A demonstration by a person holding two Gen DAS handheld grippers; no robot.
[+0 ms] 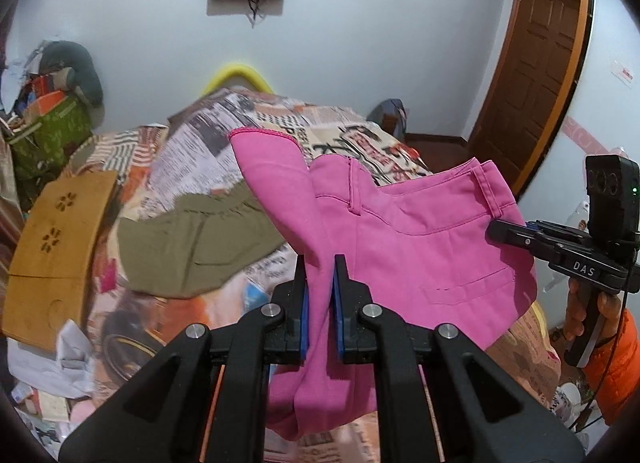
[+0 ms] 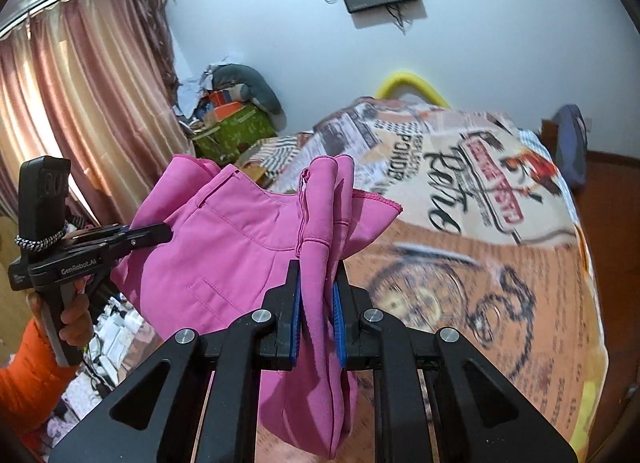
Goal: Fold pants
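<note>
The pink pants (image 1: 420, 247) hang in the air above the bed, held by both grippers. My left gripper (image 1: 320, 263) is shut on a bunched leg of the pants. My right gripper (image 1: 496, 229) shows at the right of the left wrist view, shut on the waistband edge. In the right wrist view my right gripper (image 2: 318, 269) is shut on a fold of the pink pants (image 2: 232, 247), and my left gripper (image 2: 166, 231) clamps their left edge. The fabric sags below both grippers.
A bed with a newspaper-print cover (image 1: 192, 151) lies below. Olive-green pants (image 1: 192, 247) lie on it. A brown cardboard piece (image 1: 56, 239) is at the left. A wooden door (image 1: 536, 63) stands at the right, curtains (image 2: 80, 103) at the left.
</note>
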